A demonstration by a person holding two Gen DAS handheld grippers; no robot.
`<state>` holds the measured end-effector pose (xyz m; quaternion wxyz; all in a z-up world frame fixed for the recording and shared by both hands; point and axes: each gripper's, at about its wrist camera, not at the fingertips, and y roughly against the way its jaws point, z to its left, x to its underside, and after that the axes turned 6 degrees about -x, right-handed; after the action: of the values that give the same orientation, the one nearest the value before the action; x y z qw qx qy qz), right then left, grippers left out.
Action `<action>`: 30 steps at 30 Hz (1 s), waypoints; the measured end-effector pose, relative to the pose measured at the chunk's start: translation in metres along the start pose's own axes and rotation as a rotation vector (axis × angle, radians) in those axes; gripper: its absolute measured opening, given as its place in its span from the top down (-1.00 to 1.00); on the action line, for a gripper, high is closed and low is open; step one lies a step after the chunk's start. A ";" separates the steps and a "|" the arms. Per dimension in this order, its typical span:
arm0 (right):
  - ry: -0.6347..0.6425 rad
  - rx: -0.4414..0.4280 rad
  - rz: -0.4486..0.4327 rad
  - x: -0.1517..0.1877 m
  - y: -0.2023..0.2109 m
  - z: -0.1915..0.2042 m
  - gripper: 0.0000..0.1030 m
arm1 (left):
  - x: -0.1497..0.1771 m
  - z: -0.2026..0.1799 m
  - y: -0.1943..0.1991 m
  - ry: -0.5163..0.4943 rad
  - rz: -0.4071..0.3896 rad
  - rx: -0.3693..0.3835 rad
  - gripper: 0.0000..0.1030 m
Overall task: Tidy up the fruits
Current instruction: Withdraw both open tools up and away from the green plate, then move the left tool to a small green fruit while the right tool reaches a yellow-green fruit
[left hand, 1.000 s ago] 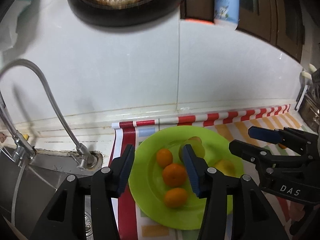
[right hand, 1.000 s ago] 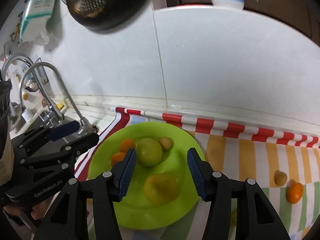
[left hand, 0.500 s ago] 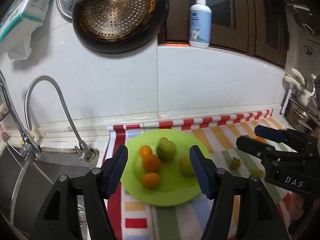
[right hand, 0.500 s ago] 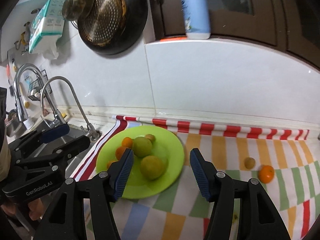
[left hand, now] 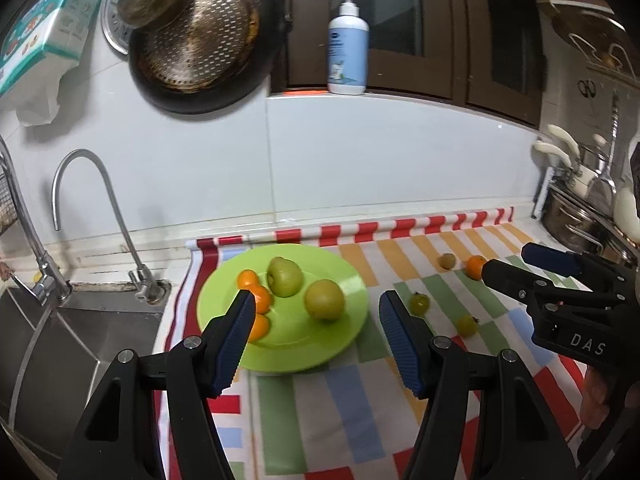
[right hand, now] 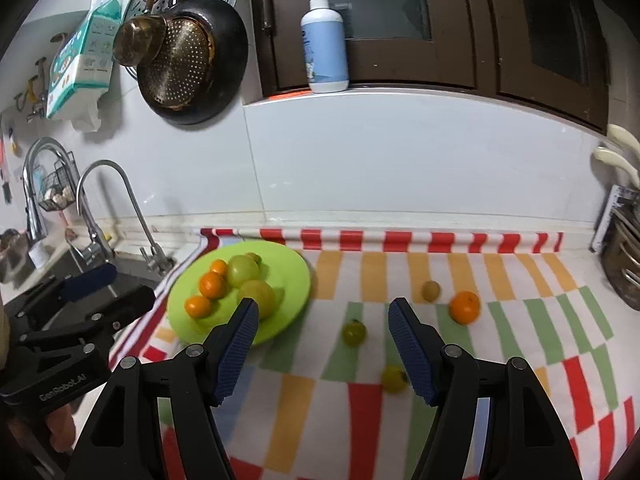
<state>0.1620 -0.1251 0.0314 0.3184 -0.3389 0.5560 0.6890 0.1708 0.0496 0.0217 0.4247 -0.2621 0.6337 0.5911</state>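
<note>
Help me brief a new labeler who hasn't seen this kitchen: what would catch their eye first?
The bright green plate at the striped cloth's left end, beside the sink, holding three oranges and larger green fruits. Next, the loose orange and small fruits on the cloth to its right. Both grippers, left gripper and right gripper, are open and empty.

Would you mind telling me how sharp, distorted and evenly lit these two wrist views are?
Left wrist view: strong fisheye bending, dark vignette at the corners; green plate and its fruit fairly sharp, striped cloth near the open left gripper soft. Right wrist view: same curvature; the plate edge and nearest small green fruit look smeared, the pump bottle crisp. Lighting is even, with soft shadows.
</note>
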 end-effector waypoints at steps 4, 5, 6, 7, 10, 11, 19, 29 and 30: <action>0.019 0.027 0.003 0.007 0.010 -0.009 -0.32 | 0.004 -0.015 0.005 -0.022 -0.016 0.011 -0.24; 0.020 0.032 0.005 0.009 0.012 -0.012 -0.32 | 0.005 -0.019 0.005 -0.026 -0.016 0.015 -0.24; 0.019 0.038 0.008 0.012 0.014 -0.015 -0.32 | 0.006 -0.022 0.005 -0.031 -0.015 0.023 -0.24; 0.015 0.047 0.014 0.014 0.015 -0.019 -0.32 | 0.007 -0.025 0.004 -0.035 -0.016 0.030 -0.24; 0.001 0.064 0.028 0.022 0.018 -0.030 -0.32 | 0.010 -0.036 0.002 -0.057 -0.020 0.061 -0.24; -0.001 0.069 0.032 0.024 0.018 -0.032 -0.32 | 0.012 -0.040 0.001 -0.064 -0.021 0.068 -0.24; -0.030 0.097 0.096 0.044 0.004 -0.049 -0.32 | 0.018 -0.063 -0.027 -0.128 -0.009 0.148 -0.23; -0.061 0.091 0.151 0.058 -0.030 -0.063 -0.14 | 0.019 -0.080 -0.076 -0.184 0.048 0.208 -0.17; -0.064 0.093 0.159 0.059 -0.034 -0.065 -0.12 | 0.019 -0.082 -0.080 -0.188 0.054 0.211 -0.16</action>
<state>0.1639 -0.1792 -0.0457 0.2958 -0.2565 0.6021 0.6959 0.2097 -0.0397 -0.0416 0.4914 -0.1424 0.6564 0.5544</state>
